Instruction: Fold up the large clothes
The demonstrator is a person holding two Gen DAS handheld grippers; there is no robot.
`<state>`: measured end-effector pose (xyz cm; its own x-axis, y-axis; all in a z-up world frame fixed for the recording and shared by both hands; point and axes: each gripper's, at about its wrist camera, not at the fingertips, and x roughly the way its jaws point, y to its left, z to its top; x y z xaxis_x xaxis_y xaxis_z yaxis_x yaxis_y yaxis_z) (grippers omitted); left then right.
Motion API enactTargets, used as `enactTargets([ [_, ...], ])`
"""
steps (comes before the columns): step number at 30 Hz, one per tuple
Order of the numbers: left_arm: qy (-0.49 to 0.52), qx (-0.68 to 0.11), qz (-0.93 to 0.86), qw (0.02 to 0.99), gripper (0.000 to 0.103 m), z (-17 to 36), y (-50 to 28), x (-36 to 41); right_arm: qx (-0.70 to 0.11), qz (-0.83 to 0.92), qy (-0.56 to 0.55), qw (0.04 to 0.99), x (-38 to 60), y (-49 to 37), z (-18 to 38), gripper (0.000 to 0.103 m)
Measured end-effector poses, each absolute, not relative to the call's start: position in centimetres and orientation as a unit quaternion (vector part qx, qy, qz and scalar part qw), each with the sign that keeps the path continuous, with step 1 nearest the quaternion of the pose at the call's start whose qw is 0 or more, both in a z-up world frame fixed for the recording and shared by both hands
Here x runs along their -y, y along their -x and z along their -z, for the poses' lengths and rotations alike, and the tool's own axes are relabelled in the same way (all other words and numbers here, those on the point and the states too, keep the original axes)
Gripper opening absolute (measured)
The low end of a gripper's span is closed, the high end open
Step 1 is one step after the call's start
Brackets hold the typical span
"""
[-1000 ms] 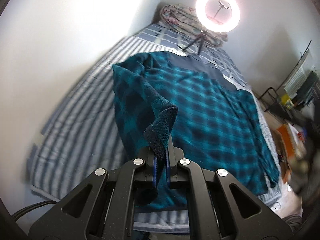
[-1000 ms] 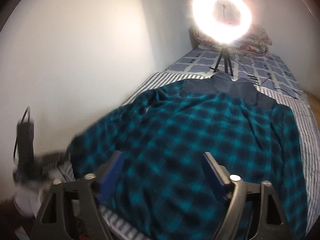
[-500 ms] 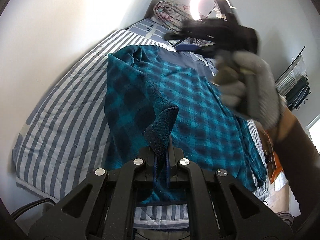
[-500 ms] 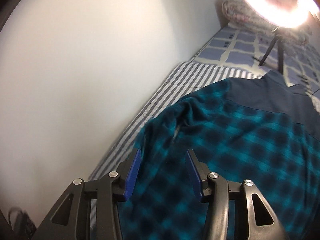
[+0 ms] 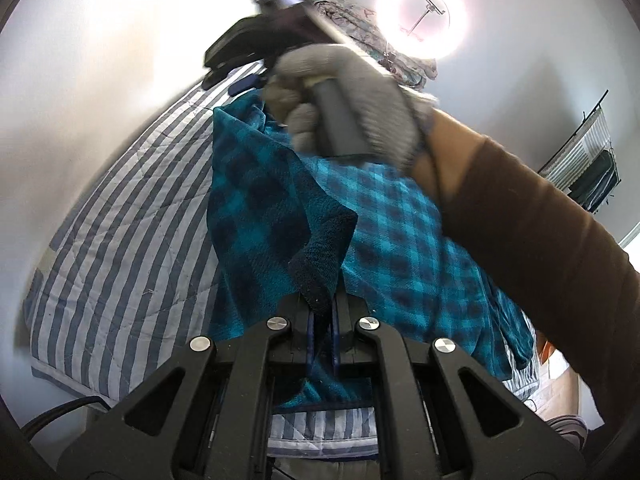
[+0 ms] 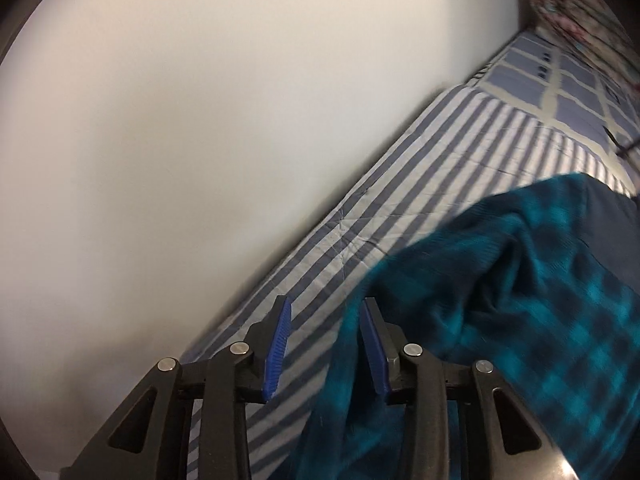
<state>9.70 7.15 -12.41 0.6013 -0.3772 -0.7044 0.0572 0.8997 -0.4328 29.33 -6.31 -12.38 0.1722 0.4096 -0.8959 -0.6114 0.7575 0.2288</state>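
Observation:
A teal and navy plaid fleece shirt lies spread on the striped bed. My left gripper is shut on its dark cuff, and the sleeve hangs lifted over the shirt's body. A gloved hand holds the right gripper over the shirt's far left shoulder, near the wall. In the right wrist view the right gripper points steeply down with its jaws closing. The shirt's blurred left edge reaches in between the blue pads, which do not press on it.
A white wall runs close along the bed's left side. A lit ring light on a tripod and a folded patterned quilt stand at the bed's head. A dark rack is at the right. A brown sleeve crosses above the shirt.
The right gripper swept from the shirt's near hem across to its far left shoulder by the wall, sinking and narrowing its jaws. The left gripper kept still with the cuff.

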Motion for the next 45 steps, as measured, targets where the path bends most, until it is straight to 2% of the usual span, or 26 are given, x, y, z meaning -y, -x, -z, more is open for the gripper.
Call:
enactTargets([
  [6, 0.184, -0.429, 0.122, 0.876, 0.004, 12.1, -9.6, -7.3, -0.57, -0.272, 0.178, 0.754, 2.8, -30.5, 16.5, 0.037],
  [7, 0.184, -0.431, 0.122, 0.875, 0.004, 12.2, -9.7, -7.4, -0.57, -0.264, 0.193, 0.754, 2.4, -30.6, 17.2, 0.034],
  [8, 0.184, -0.432, 0.122, 0.874, 0.004, 12.2, -9.8, -7.4, -0.567, -0.26, 0.203, 0.755, 2.3, -30.5, 17.4, 0.03],
  [10, 0.182, -0.433, 0.121, 0.875, 0.004, 12.2, -9.7, -7.5, -0.558, -0.246, 0.214, 0.763, 2.5, -30.4, 17.7, 0.004],
  [12, 0.178, -0.432, 0.122, 0.876, 0.004, 12.1, -9.6, -7.5, -0.555, -0.255, 0.188, 0.769, 3.8, -30.7, 17.0, 0.0],
  [24, 0.086, -0.425, 0.152, 0.888, 0.004, 11.8, -7.6, -4.4, -0.503, -0.266, -0.058, 0.82, 19.3, -31.8, 8.1, 0.0],
  [28, 0.053, -0.43, 0.164, 0.886, 0.004, 12.4, -7.0, -3.2, -0.51, -0.223, -0.13, 0.821, 26.1, -30.9, 10.0, 0.0],
  [35, 0.026, -0.453, 0.174, 0.874, 0.004, 14.3, -6.8, -2.1, -0.553, -0.164, -0.148, 0.803, 32.3, -28.5, 15.5, 0.0],
  [38, 0.011, -0.453, 0.184, 0.872, 0.004, 14.3, -6.4, -1.9, -0.569, -0.16, -0.126, 0.797, 32.2, -28.2, 16.6, 0.007],
  [39, 0.006, -0.45, 0.187, 0.873, 0.004, 14.3, -6.1, -2.1, -0.568, -0.162, -0.117, 0.799, 32.0, -28.0, 16.4, 0.012],
  [40, -0.004, -0.449, 0.189, 0.873, 0.004, 14.2, -5.7, -2.1, -0.565, -0.164, -0.106, 0.802, 31.8, -27.7, 16.0, 0.024],
  [41, -0.008, -0.451, 0.19, 0.872, 0.013, 14.1, -5.4, -2.3, -0.562, -0.166, -0.098, 0.804, 31.7, -27.3, 15.7, 0.032],
  [42, -0.006, -0.452, 0.194, 0.87, 0.028, 14.0, -4.9, -2.5, -0.558, -0.169, -0.082, 0.809, 31.5, -26.8, 15.1, 0.04],
  [44, 0.01, -0.452, 0.204, 0.868, 0.043, 13.8, -4.4, -3.3, -0.553, -0.179, -0.053, 0.812, 31.6, -25.3, 14.4, 0.04],
  [45, 0.019, -0.451, 0.209, 0.868, 0.043, 13.4, -4.3, -3.6, -0.552, -0.186, -0.045, 0.812, 31.6, -24.6, 14.0, 0.04],
])
